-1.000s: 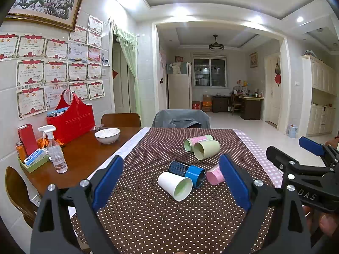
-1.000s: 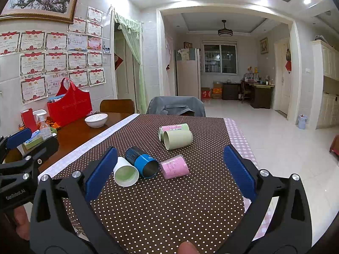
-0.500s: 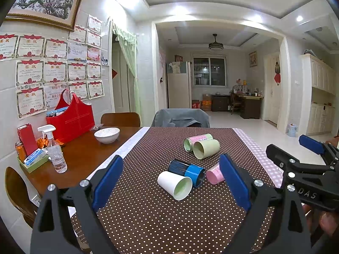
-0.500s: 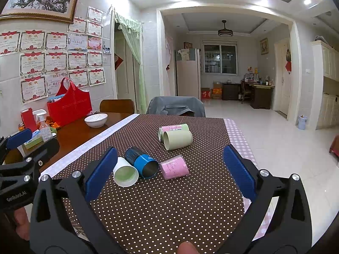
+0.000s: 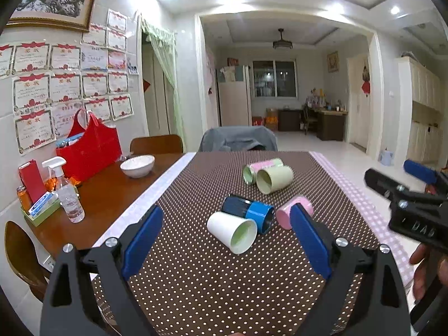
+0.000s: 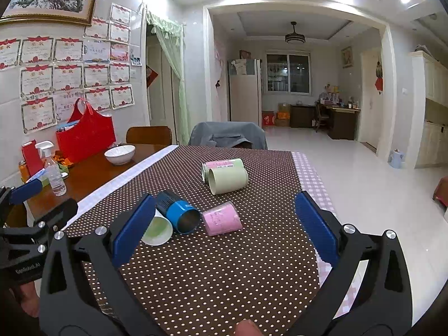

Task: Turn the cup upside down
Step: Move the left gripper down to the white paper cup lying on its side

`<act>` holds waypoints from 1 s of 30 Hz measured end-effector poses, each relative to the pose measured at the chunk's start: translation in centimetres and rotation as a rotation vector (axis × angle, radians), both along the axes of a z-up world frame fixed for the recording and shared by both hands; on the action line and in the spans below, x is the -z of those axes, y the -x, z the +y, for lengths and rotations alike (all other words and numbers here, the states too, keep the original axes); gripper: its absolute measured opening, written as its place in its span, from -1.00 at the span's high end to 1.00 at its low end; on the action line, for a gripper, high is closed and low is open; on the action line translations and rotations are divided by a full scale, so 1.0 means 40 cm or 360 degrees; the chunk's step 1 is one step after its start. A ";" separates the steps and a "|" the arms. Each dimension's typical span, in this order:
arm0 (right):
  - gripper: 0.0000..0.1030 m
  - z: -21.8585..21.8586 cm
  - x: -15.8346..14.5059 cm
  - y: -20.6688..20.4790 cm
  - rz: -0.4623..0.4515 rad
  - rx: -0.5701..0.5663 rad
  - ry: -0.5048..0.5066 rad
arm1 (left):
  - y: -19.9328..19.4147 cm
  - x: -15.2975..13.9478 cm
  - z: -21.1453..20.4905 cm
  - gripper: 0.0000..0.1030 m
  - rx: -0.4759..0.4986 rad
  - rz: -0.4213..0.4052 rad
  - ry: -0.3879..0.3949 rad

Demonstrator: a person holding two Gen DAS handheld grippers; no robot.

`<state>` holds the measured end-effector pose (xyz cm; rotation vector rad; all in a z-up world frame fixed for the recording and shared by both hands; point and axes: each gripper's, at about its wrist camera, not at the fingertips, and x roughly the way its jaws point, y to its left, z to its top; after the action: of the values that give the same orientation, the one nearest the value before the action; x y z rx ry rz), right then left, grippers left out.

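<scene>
Five cups are lying on their sides on the brown polka-dot tablecloth [image 5: 196,280]. Nearest group: white cup [image 5: 232,231] with mouth facing the cameras, pale green lining showing; blue cup [image 5: 249,213] touching it just behind and to its right; pink cup [image 5: 285,214] just right of the blue one, partly hidden in the left wrist view by a finger pad. Farther back, a light green cup [image 5: 274,179] is lying against a pink-and-green cup [image 5: 261,166], both well apart from the near three. Left gripper [image 5: 226,245] is hovering low over the cloth, blue pads spread wide, nothing between them but open cloth and the white cup beyond. Right gripper [image 6: 221,233] is doing likewise, fingers wide apart, holding nothing; the blue and pink cups are sitting beyond the gap, white cup partly behind its left pad. Each gripper is showing at the edge of the other's view. On bare wood at left: white bowl [image 5: 137,165], spray bottle [image 5: 67,193], red bag [image 5: 89,148].
</scene>
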<state>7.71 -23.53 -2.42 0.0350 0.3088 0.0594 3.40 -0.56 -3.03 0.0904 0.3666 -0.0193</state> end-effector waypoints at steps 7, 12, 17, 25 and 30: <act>-0.90 -0.022 0.034 -0.067 0.0086 0.0010 0.0006 | -0.094 0.071 0.019 -0.76 -0.0031 0.0185 -0.0024; -0.90 -0.025 0.061 -0.121 0.0167 0.0000 0.0026 | -0.161 0.119 0.037 -0.76 -0.0040 0.0307 -0.0012; -0.90 -0.011 0.079 -0.181 0.0244 -0.0045 0.0058 | -0.244 0.140 0.054 -0.76 -0.0064 0.0433 0.0068; -0.90 -0.001 0.107 -0.298 0.0382 -0.0106 0.0075 | -0.390 0.156 0.054 -0.76 -0.0115 0.0648 0.0166; -0.90 -0.010 0.130 -0.370 0.0475 -0.0137 0.0076 | -0.485 0.193 0.066 -0.76 -0.0157 0.0862 0.0322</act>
<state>22.50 -23.92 -7.60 -0.0169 0.6097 0.1326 22.78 2.09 -10.75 -0.1375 0.9073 0.0175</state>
